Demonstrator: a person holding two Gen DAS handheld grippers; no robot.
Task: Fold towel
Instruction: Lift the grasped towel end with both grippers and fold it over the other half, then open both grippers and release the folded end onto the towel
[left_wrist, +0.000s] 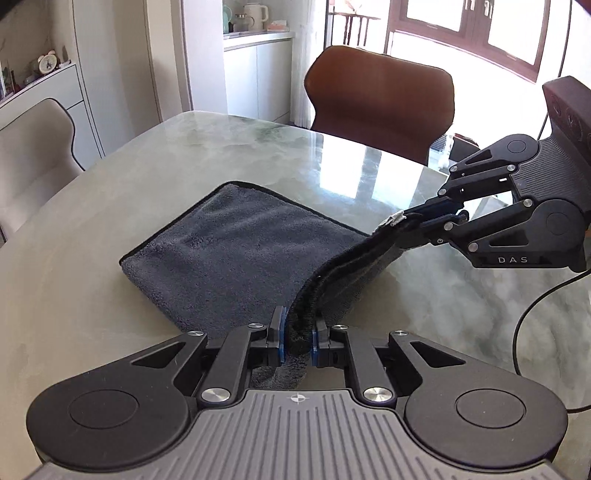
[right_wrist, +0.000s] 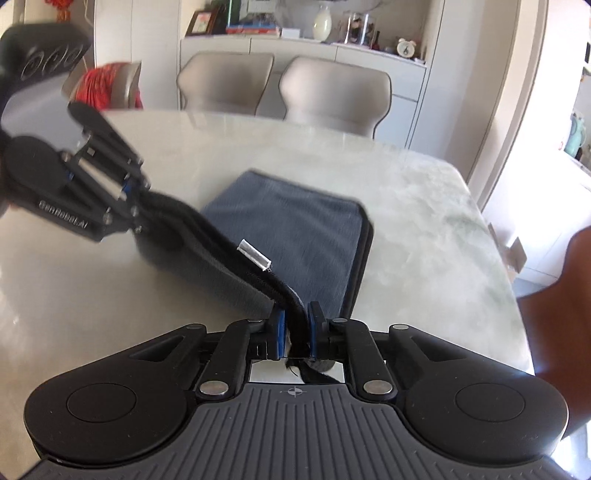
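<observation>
A: Left gripper (left_wrist: 297, 341): pinched tight on a near corner of the thick grey plush microfibre towel (left_wrist: 229, 254). Towel already doubled, far part flat on the pale green marble table (left_wrist: 92, 295), near edge lifted off it.

B: Right gripper (right_wrist: 295, 332): likewise clamped, on the other near corner, beside a small white sewn tag (right_wrist: 254, 254). Tag too small to read.

A: Handling, judged: soft, floppy, light, grippy pile; sags between grips. Best held at bound corners, as now.

B: Lettering on gripper bodies: "DAS", "GenRobot.AI", the latter blurred
</observation>
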